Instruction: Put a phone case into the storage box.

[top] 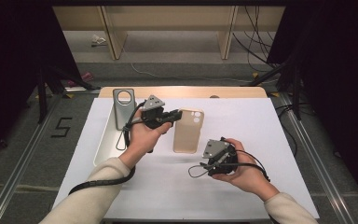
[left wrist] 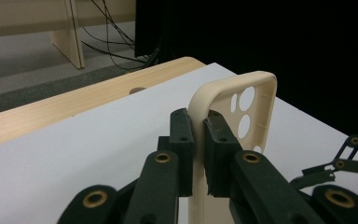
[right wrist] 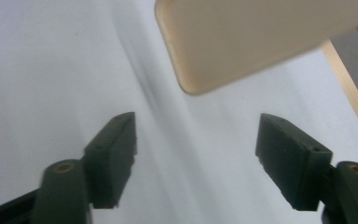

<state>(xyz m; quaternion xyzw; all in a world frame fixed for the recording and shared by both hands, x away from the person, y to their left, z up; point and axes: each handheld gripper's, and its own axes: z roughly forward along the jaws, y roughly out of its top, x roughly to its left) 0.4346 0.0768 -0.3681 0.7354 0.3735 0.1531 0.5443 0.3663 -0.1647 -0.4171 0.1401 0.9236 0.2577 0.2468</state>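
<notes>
Left gripper (left wrist: 198, 140) pinches the rim of a beige phone case (left wrist: 256, 100) above the white table (top: 242, 121). Right gripper (right wrist: 196, 154), jaws spread, grips nothing.

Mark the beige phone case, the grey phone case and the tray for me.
beige phone case (top: 187, 135), high view, middle of its back.
grey phone case (top: 121, 115), high view, flat back below the round camera hole.
tray (top: 103, 142), high view, bare floor near its left wall.
</notes>
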